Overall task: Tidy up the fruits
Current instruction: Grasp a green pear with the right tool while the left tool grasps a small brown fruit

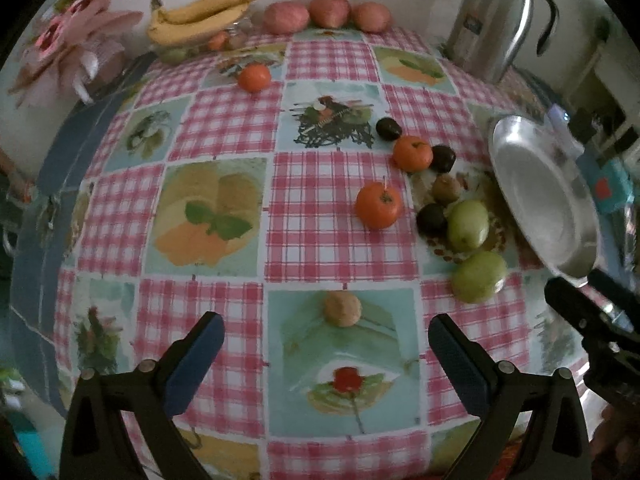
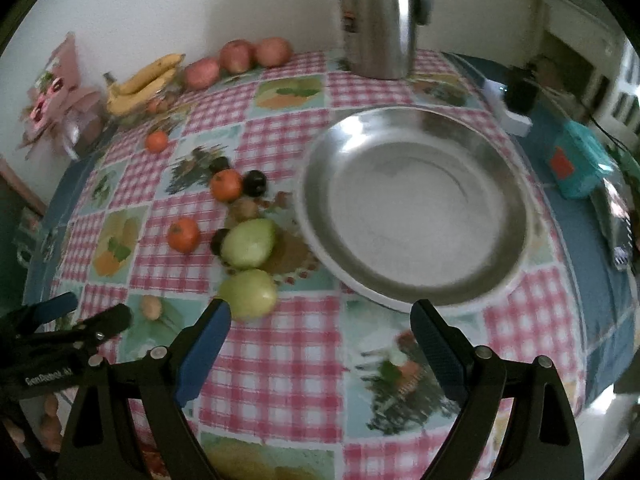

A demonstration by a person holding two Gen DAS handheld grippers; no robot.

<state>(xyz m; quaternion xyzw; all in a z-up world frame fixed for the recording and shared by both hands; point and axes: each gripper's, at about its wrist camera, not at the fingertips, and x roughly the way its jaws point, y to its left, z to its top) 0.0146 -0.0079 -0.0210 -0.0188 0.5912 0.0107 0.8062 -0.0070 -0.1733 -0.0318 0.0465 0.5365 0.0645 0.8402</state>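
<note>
My left gripper (image 1: 326, 332) hangs open over the checked tablecloth, and a small brown fruit (image 1: 342, 309) lies just beyond the gap between its fingers. Further right lie two green fruits (image 1: 479, 277), oranges (image 1: 378, 205), dark plums (image 1: 431, 219) and a kiwi (image 1: 445, 189). My right gripper (image 2: 320, 320) is open with nothing in it, just in front of the bare steel bowl (image 2: 412, 216). The nearest green fruit (image 2: 248, 294) sits by its left fingertip. The left gripper (image 2: 94, 310) shows at the left edge of the right wrist view.
Bananas (image 1: 200, 16) and three red apples (image 1: 330, 9) line the far edge by the wall. A steel thermos jug (image 2: 378, 20) stands behind the bowl. A teal box (image 2: 580, 168) lies right of the bowl, and pink paper decorations (image 1: 68, 40) stand at the far left.
</note>
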